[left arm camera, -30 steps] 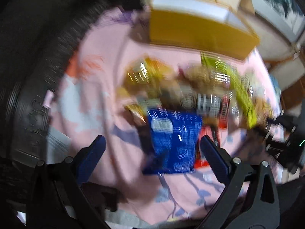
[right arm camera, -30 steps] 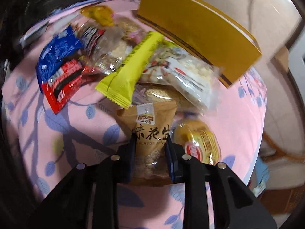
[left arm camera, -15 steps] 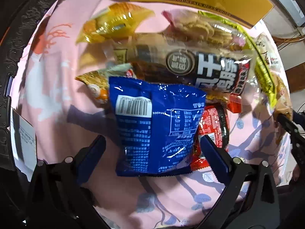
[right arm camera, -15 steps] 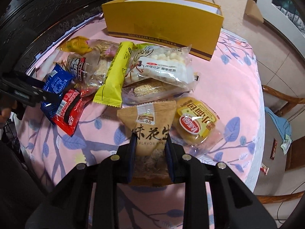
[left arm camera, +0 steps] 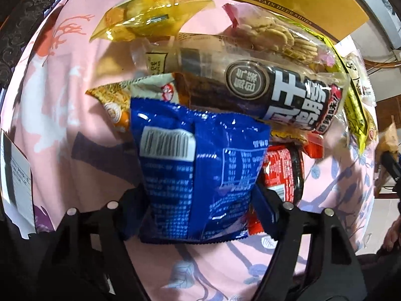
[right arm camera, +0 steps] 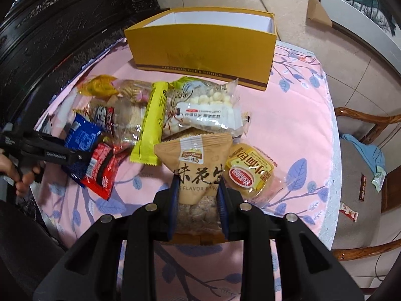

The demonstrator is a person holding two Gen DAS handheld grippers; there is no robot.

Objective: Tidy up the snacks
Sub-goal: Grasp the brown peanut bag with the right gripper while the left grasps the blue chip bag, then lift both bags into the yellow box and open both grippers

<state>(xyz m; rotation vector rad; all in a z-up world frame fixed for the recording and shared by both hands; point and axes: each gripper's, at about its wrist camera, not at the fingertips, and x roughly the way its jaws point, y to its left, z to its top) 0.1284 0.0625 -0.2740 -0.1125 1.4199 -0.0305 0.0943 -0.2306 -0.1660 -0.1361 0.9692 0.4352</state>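
A blue snack packet [left arm camera: 200, 175] lies barcode-up on the pink cloth, at the near edge of the snack pile. My left gripper [left arm camera: 200, 200] points down over it and its jaws are closing, with the packet between them and the pads at its two side edges. In the right wrist view that gripper [right arm camera: 75, 155] and the blue packet [right arm camera: 82, 138] sit at the far left. My right gripper [right arm camera: 198, 190] is shut on a brown peanut packet [right arm camera: 198, 160], held just above the cloth. An open yellow box [right arm camera: 200, 50] stands behind the pile.
Around the blue packet lie a red packet [left arm camera: 283, 173], a black-labelled clear packet [left arm camera: 275, 92] and a yellow clear bag [left arm camera: 150, 17]. A yellow-green bar [right arm camera: 150, 123], a white puff bag [right arm camera: 205, 110] and a bun packet [right arm camera: 248, 173] lie mid-table. A wooden chair [right arm camera: 363, 150] stands right.
My left gripper came down over the blue packet and its jaws narrowed onto its sides. My right gripper rose and rolled a little with the brown packet still in it.
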